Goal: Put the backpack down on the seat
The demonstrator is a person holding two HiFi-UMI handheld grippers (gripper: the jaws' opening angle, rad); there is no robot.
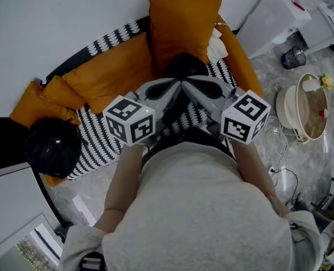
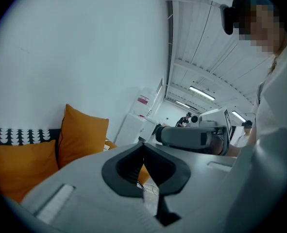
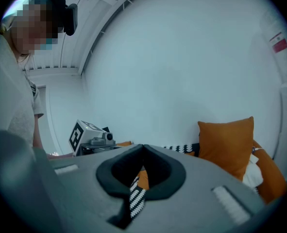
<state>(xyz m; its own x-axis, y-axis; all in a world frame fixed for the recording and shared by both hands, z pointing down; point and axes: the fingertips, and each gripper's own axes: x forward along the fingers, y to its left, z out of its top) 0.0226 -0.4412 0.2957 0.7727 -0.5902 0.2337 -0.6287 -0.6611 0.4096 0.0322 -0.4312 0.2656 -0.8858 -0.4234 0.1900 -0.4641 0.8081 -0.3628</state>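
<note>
A person in a grey shirt (image 1: 195,208) holds two grippers over a curved seat (image 1: 96,148) with a black-and-white cover. The left gripper (image 1: 169,89) and the right gripper (image 1: 196,88) point inward until their tips nearly meet, and each has its jaws pressed together with nothing between them. Just beyond the tips, the black backpack (image 1: 185,65) rests on the seat against an upright orange cushion (image 1: 183,24). Another dark, rounded object (image 1: 52,147) sits at the seat's left end. A white wall (image 1: 53,21) stands behind.
</note>
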